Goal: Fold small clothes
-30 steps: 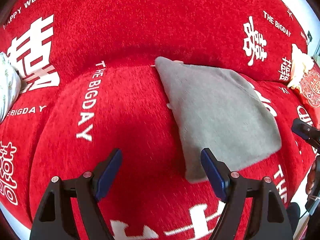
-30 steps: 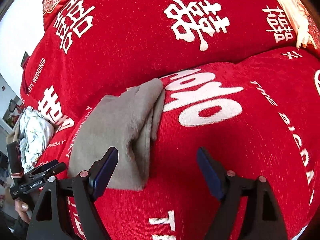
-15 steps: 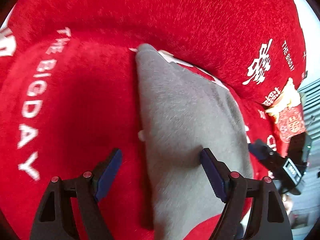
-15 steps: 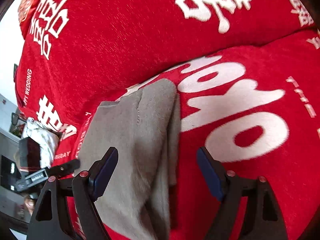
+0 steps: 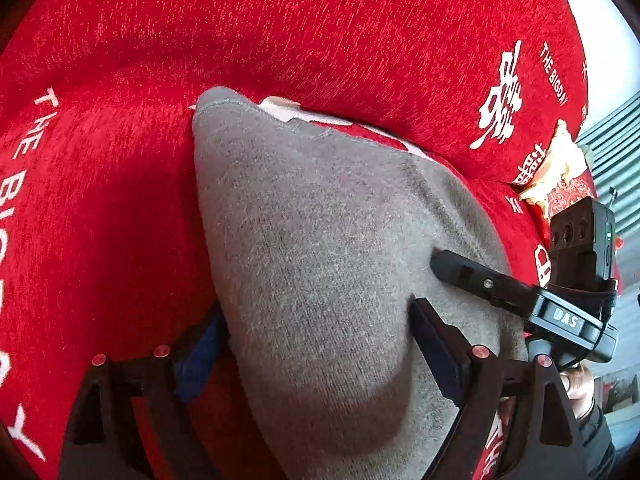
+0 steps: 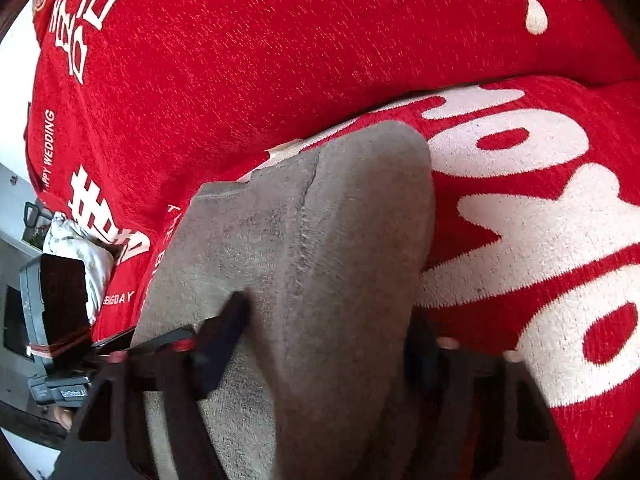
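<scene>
On the red sofa seat [image 5: 100, 240] with white lettering, against its backrest [image 6: 280, 60], lies the folded grey garment [image 5: 320, 260]. Straddling its near left edge, the left gripper [image 5: 316, 356] is spreading wider, while the right gripper [image 6: 320, 344] is narrowing across the right folded edge; neither visibly pinches cloth. Beyond lie a pale floral bundle [image 6: 80, 240], a red-and-cream cushion [image 5: 560, 180] and white wall.
</scene>
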A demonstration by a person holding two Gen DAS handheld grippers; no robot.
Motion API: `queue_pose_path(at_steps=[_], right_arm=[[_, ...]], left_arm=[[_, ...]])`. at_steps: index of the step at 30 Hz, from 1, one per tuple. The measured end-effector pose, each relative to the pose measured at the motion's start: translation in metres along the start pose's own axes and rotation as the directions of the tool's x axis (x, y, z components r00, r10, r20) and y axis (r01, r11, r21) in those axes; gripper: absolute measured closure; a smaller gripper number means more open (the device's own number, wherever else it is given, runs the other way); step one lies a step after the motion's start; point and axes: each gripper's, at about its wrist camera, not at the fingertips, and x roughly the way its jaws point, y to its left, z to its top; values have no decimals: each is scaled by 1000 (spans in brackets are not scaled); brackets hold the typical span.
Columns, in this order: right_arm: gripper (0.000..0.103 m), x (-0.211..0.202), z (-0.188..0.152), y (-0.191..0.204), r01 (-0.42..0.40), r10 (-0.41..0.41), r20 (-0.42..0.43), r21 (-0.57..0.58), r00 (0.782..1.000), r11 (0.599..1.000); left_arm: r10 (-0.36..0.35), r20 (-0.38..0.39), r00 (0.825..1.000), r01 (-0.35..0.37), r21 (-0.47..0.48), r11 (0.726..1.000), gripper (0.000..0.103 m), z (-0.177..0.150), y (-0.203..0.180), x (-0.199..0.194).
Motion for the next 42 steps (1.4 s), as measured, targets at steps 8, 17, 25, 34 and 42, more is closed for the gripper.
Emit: queue_pose_path(at_steps=[8,17,25,34,42], right_arm=[[64,-9,-2,20,68,-66,40,-46,997,997],[66,-27,-10,61,157,-144,90,-156,985,975],[67,-30,-24,86,214,-201,81,-194,976,958],[67,-37,-40,97,214,-204,75,-187,976,959],[67,-45,-57,102,199,-189,73,-167,979,966]], left_arm=[[47,51,998,-48,19,999,34,-5,-12,-11],[28,99,995,-28,-1,1000,49,-16,-12,-40],[51,95,994,-50,-11,999,50,-34,-10,-57],[76,94,993,-76,-4,997,51,-53,-14,-73],[83,102,991,-82,-10,997,51,-70,-15,-86]])
